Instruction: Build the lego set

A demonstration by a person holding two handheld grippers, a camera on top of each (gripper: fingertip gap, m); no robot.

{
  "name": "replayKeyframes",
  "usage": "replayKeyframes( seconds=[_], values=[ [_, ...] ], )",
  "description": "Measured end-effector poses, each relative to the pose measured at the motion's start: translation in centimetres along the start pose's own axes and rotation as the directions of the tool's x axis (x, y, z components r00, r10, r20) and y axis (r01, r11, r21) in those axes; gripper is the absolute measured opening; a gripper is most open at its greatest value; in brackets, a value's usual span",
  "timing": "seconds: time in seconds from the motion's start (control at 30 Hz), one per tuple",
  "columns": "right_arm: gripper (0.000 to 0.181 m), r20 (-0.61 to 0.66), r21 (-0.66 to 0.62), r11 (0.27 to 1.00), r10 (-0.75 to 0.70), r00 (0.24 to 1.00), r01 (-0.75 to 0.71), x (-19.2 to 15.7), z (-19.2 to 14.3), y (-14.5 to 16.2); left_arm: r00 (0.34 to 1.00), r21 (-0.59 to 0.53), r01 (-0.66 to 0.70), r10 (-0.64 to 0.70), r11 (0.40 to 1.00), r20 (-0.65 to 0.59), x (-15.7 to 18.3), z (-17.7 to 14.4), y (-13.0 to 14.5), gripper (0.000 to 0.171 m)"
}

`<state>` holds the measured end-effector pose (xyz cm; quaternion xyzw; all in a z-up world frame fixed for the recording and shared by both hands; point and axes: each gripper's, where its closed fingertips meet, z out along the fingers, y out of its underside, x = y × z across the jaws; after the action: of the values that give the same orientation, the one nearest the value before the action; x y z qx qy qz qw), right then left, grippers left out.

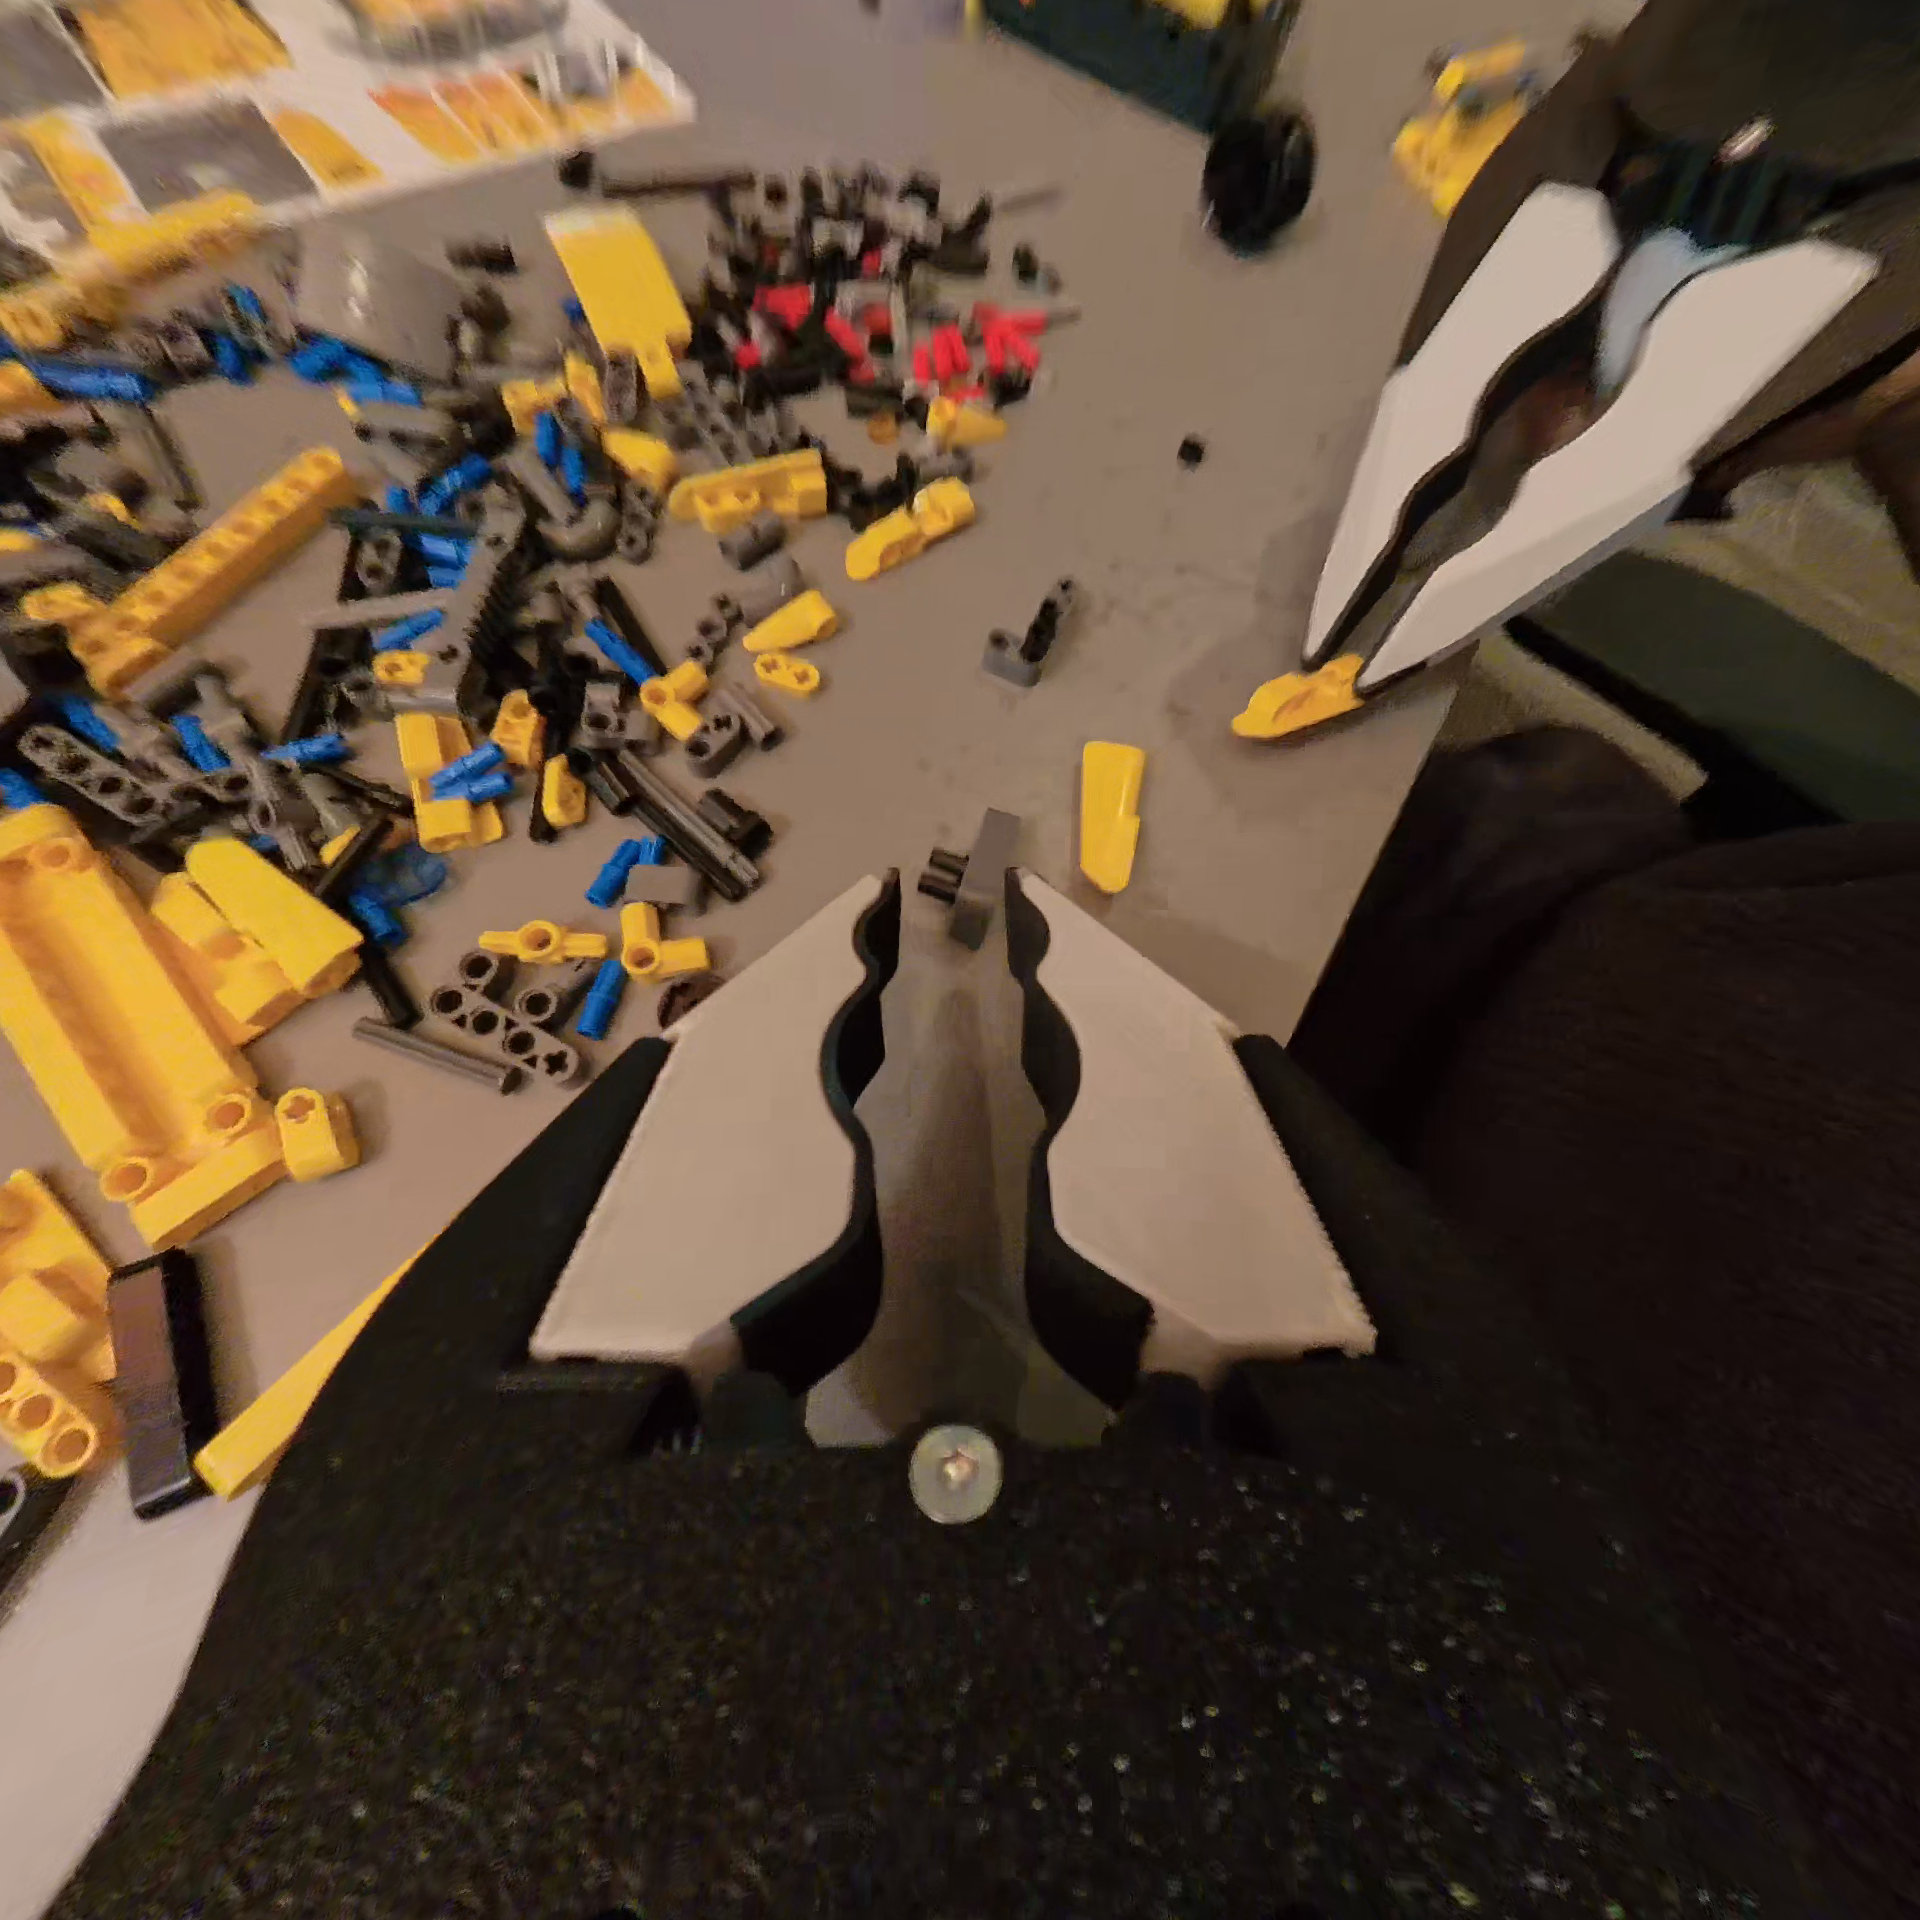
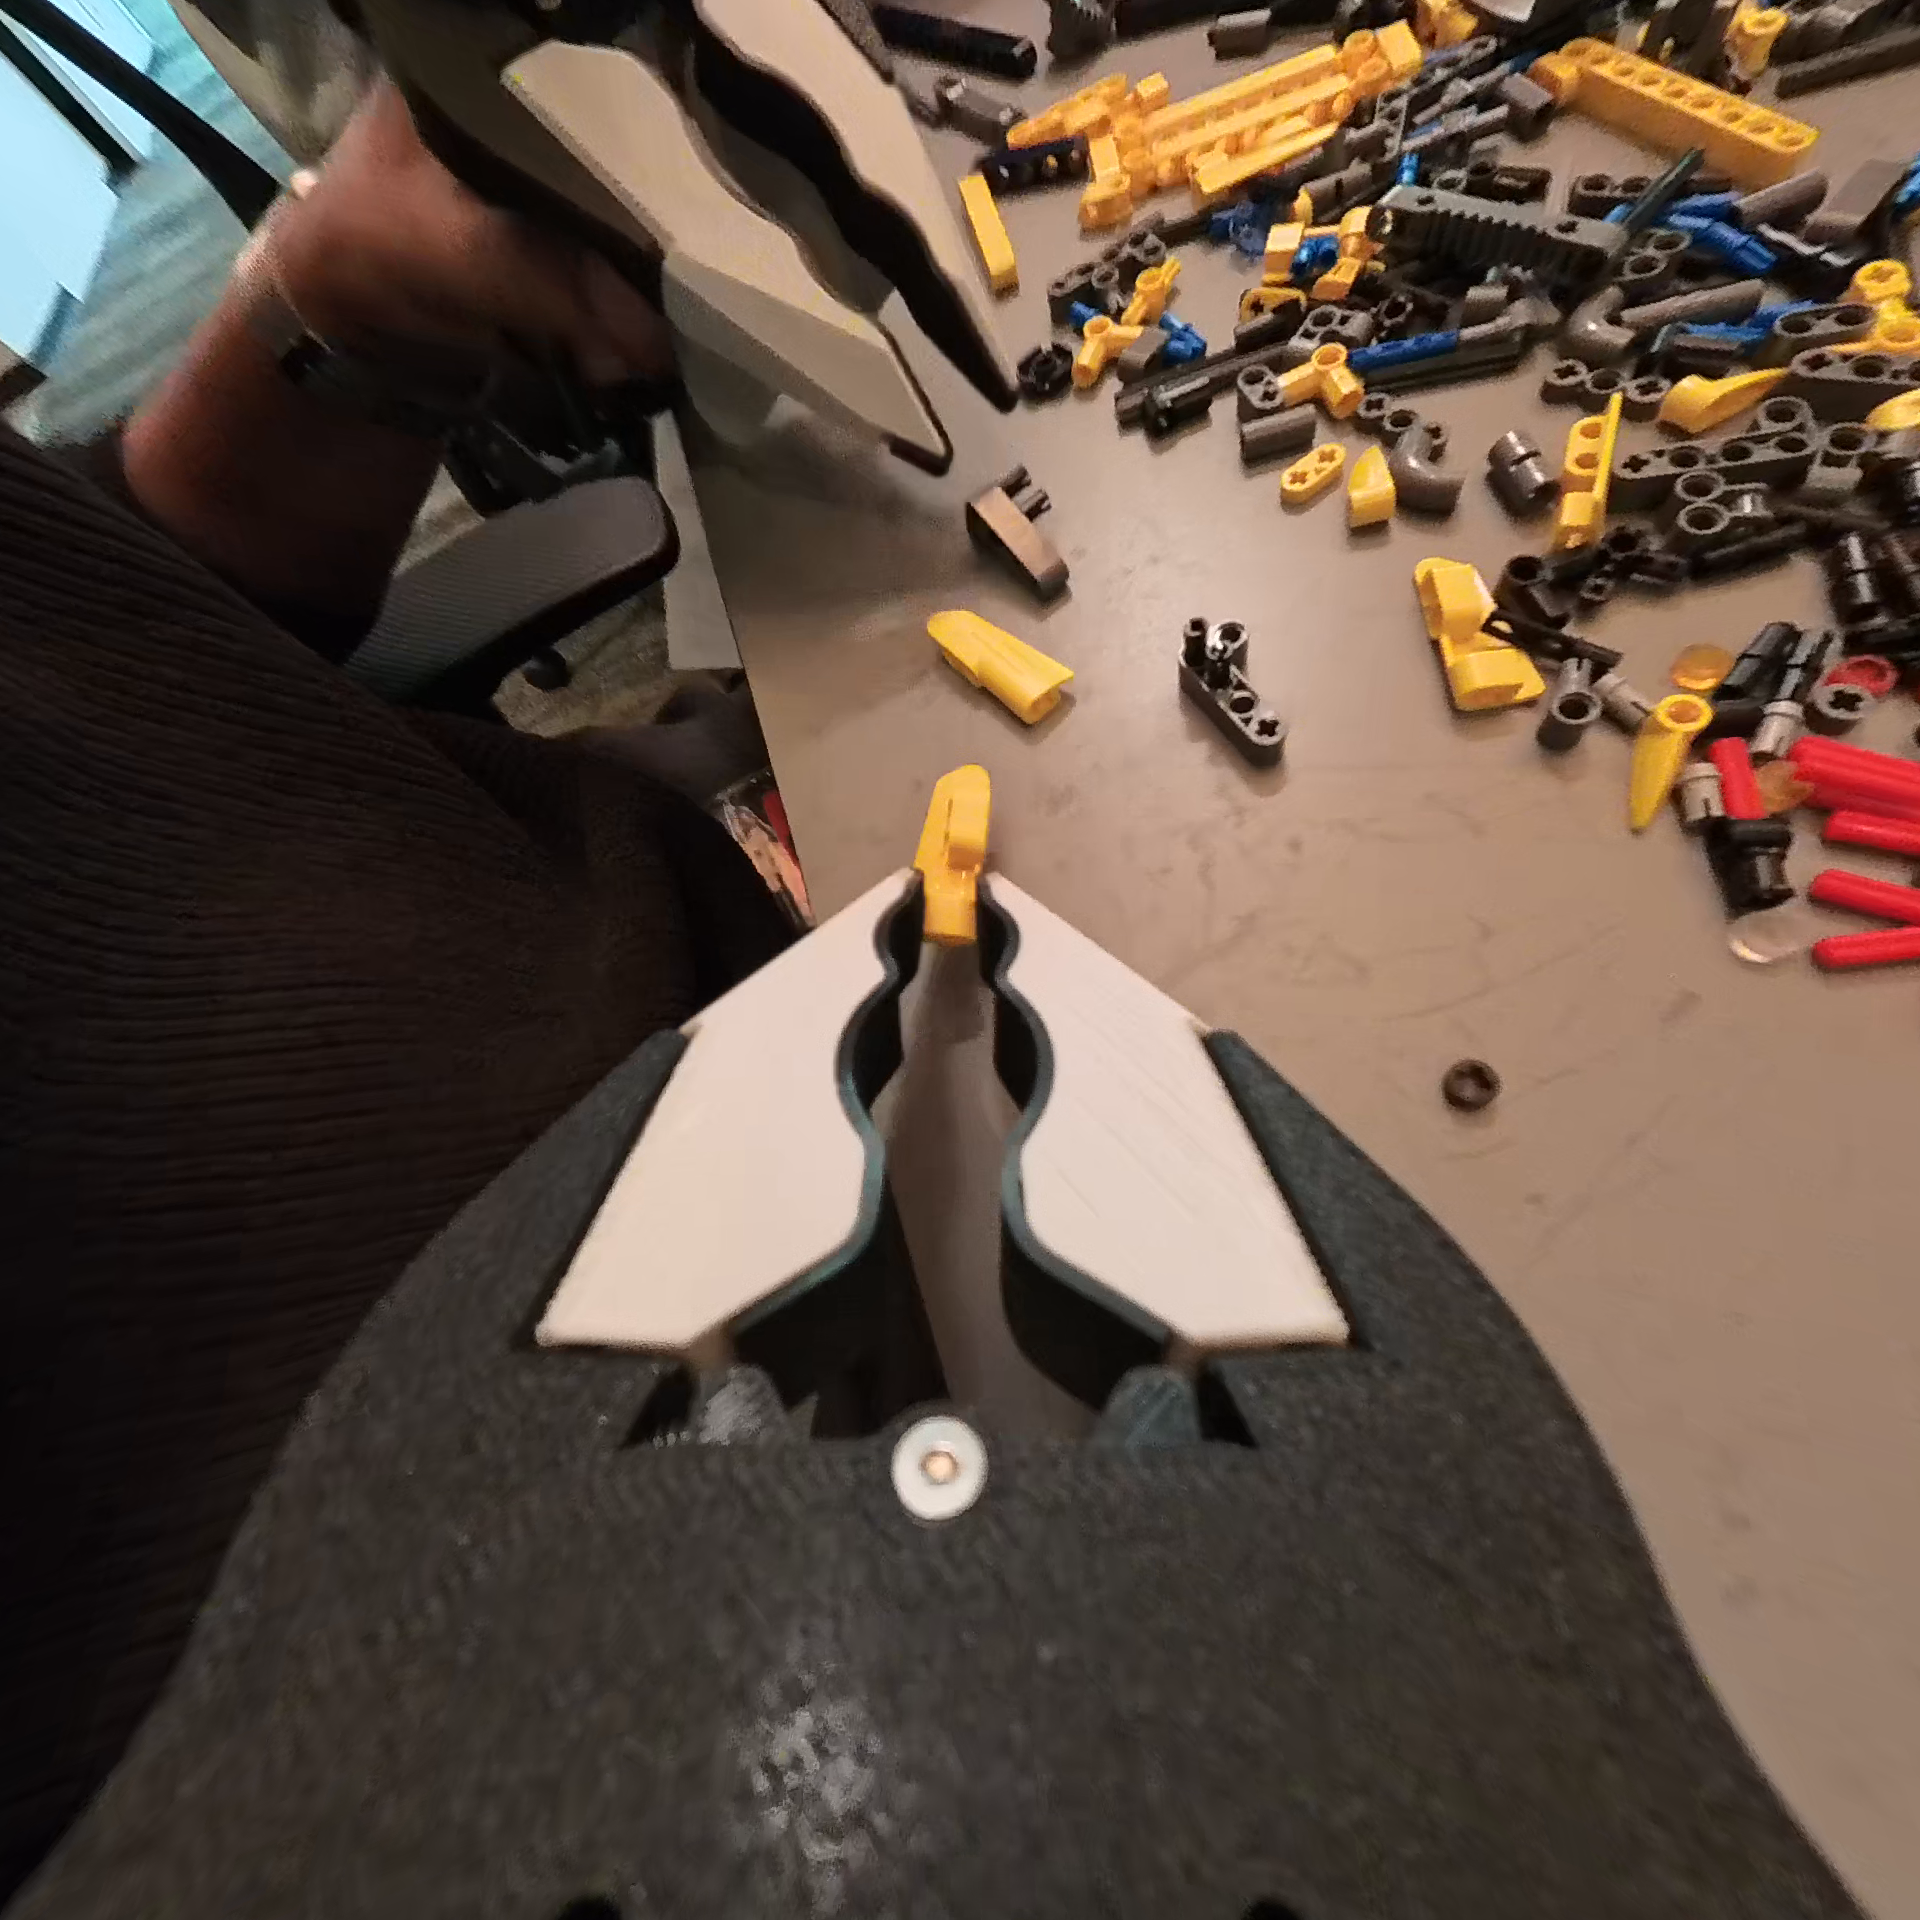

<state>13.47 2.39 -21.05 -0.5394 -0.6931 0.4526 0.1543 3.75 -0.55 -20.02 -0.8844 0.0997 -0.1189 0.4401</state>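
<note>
Left gripper (image 1: 951, 883) parted around grey piece with black pin (image 1: 971, 883), unclamped; right gripper (image 2: 951, 883) clamped on yellow piece (image 2: 951, 852); loose parts pile (image 1: 499, 582) beyond.

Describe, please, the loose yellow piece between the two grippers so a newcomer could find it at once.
Find the table's near edge, clear of the parts pile. Between the left gripper and right gripper lies a yellow wedge. Unlike the yellow piece in the right gripper, nothing touches it.
</note>
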Motion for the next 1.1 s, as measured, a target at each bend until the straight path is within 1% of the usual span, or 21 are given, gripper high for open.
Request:
replayKeyframes(
  seconds=[0.07,0.13,0.2,0.3,0.4,0.47,0.53,0.63,0.67,0.7,0.73,0.8,0.83,0.87,0.9,0.97,1.03,1.1],
  values=[
    [0.009,0.040,0.029,0.999,0.018,0.999,-0.019,-0.4,-0.1,-0.5,0.997,0.119,-0.028,0.035,0.993,-0.062,1.5,-1.0,-1.5,0.020],
    [0.009,0.103,0.054,0.998,0.038,0.994,-0.044,-1.0,-0.1,-1.2,0.982,0.223,-0.065,0.103,0.973,-0.161,4.0,-1.8,-2.7,0.021],
    [0.009,0.192,0.070,0.994,0.064,0.979,-0.078,-2.0,0.0,-1.9,0.961,0.267,-0.099,0.162,0.959,-0.222,6.0,-1.9,-3.0,0.021],
    [0.009,0.318,0.080,0.988,0.097,0.943,-0.129,-3.3,0.3,-2.9,0.945,0.289,-0.122,0.200,0.949,-0.260,7.3,-1.5,-3.2,0.030],
    [0.009,0.355,0.088,0.985,0.111,0.928,-0.151,-3.3,0.5,-3.6,0.929,0.282,-0.140,0.224,0.949,-0.294,8.0,-1.3,-3.1,0.032],
    [0.009,0.383,0.091,0.982,0.119,0.916,-0.165,-3.4,0.4,-3.9,0.932,0.269,-0.143,0.221,0.953,-0.288,7.8,-1.0,-3.0,0.033],
    [0.009,0.437,0.101,0.978,0.120,0.891,-0.181,-4.0,0.1,-4.3,0.932,0.246,-0.148,0.219,0.958,-0.290,7.8,-0.7,-2.8,0.033],
    [0.009,0.498,0.098,0.974,0.130,0.857,-0.204,-4.7,-0.1,-4.7,0.933,0.248,-0.180,0.245,0.952,-0.262,7.8,-0.6,-3.0,0.031],
    [0.009,0.506,0.092,0.974,0.135,0.852,-0.209,-4.8,-0.1,-4.7,0.931,0.260,-0.186,0.254,0.947,-0.261,7.9,-0.7,-3.2,0.028],
    [0.009,0.506,0.088,0.973,0.139,0.851,-0.211,-4.7,0.0,-4.7,0.924,0.271,-0.183,0.260,0.945,-0.281,8.2,-0.9,-3.2,0.015],
    [0.009,0.505,0.089,0.973,0.140,0.852,-0.212,-4.6,0.1,-4.7,0.921,0.275,-0.167,0.249,0.947,-0.300,8.3,-1.0,-3.3,0.011],
    [0.009,0.505,0.101,0.971,0.138,0.852,-0.217,-4.4,0.0,-4.8,0.916,0.259,-0.119,0.206,0.959,-0.344,8.2,-1.1,-3.1,0.008],
    [0.006,0.500,0.112,0.969,0.135,0.856,-0.218,-4.3,-0.1,-5.0,0.914,0.255,-0.094,0.185,0.962,-0.360,8.1,-1.1,-3.1,0.005],
    [0.000,0.483,0.127,0.968,0.130,0.866,-0.217,-4.0,-0.1,-5.1,0.911,0.256,-0.067,0.164,0.964,-0.379,8.2,-1.3,-3.1,0.000],
    [0.001,0.455,0.141,0.967,0.128,0.881,-0.213,-3.5,0.0,-5.2,0.911,0.253,-0.028,0.129,0.967,-0.392,8.1,-1.3,-3.2,0.000],
    [0.012,0.415,0.168,0.966,0.109,0.903,-0.194,-3.0,-0.1,-5.4,0.917,0.204,0.062,0.025,0.977,-0.397,7.4,-0.8,-2.9,0.000],
    [0.012,0.358,0.200,0.968,0.072,0.931,-0.152,-2.6,-0.2,-5.5,0.925,0.126,0.167,-0.111,0.978,-0.362,5.9,0.1,-1.9,0.000],
    [0.013,0.257,0.220,0.973,0.009,0.966,-0.068,-1.9,-0.2,-5.5,0.903,0.075,0.284,-0.240,0.956,-0.356,5.0,0.7,-1.3,0.000]
  ],
)
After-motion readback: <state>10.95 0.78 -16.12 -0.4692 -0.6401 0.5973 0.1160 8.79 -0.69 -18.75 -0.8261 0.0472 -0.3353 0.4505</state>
